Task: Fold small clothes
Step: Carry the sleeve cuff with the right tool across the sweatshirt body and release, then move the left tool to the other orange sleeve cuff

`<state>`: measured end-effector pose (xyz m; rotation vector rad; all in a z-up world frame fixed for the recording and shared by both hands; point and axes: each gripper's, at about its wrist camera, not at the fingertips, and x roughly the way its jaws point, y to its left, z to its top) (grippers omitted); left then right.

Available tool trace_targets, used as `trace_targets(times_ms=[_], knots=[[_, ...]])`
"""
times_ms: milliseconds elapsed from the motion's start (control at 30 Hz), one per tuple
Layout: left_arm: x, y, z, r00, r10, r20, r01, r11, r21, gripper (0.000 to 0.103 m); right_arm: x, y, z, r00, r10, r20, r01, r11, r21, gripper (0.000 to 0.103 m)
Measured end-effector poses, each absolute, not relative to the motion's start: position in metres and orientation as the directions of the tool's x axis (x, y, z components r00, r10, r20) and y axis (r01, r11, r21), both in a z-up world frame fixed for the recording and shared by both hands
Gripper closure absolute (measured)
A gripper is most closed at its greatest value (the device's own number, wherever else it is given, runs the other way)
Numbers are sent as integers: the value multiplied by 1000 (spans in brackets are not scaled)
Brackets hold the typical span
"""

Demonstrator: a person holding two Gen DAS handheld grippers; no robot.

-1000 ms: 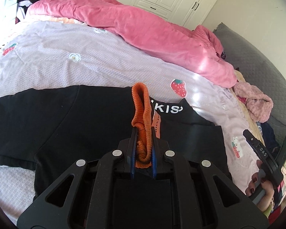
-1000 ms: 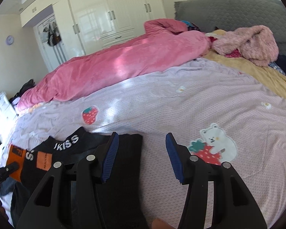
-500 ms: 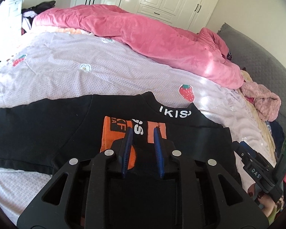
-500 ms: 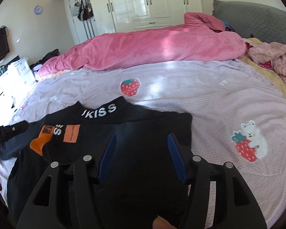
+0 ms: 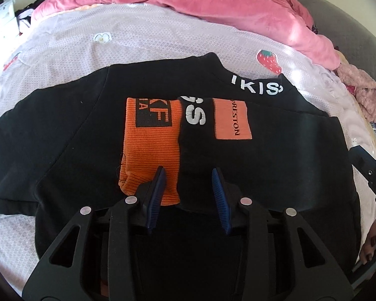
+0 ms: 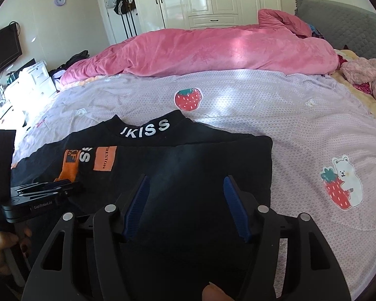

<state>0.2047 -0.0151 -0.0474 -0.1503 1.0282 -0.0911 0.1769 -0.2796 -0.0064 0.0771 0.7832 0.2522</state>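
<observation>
Left wrist view: we are opening the left gripper [image 5: 189, 173] over the orange cuff [image 5: 150, 148], nothing pinched; the right gripper [image 6: 185, 180] is also opening, empty, above the black shirt [image 6: 188, 163], with bare bedspread [image 6: 300, 130] lying at frame right.

Black sweatshirt [image 5: 62, 150] flat on bed, orange cuff [image 5: 150, 150] folded across.

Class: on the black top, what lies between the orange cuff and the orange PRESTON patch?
Black fabric with white letters lies between the orange cuff and the PRESTON patch, clearest in the left wrist view.
</observation>
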Motion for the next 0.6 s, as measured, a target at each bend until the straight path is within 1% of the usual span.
trace_targets(times_ms=[100,167,300,433,533,600], knots=[[204,-13,-45,516,-154,-843,2,984,-178,73,180,-280,-11,664,248,-706,-194,968,157,42],[202,-11,-45,518,-160,-840,1,982,-187,73,183,-278,-19,633,237,-737,-189,970,150,41],[201,-11,-43,520,-164,-838,-1,981,-193,72,194,-281,-44,541,197,-818,-154,979,134,40],[202,-11,-42,520,-166,-838,-2,981,-195,71,193,-279,-47,535,184,-824,-155,981,118,40],[200,-12,-39,523,-168,-836,-2,980,-198,71,191,-281,-45,541,197,-818,-148,979,138,40],[200,-13,-37,526,-168,-834,0,980,-198,70,189,-283,-42,550,210,-808,-146,977,155,37]])
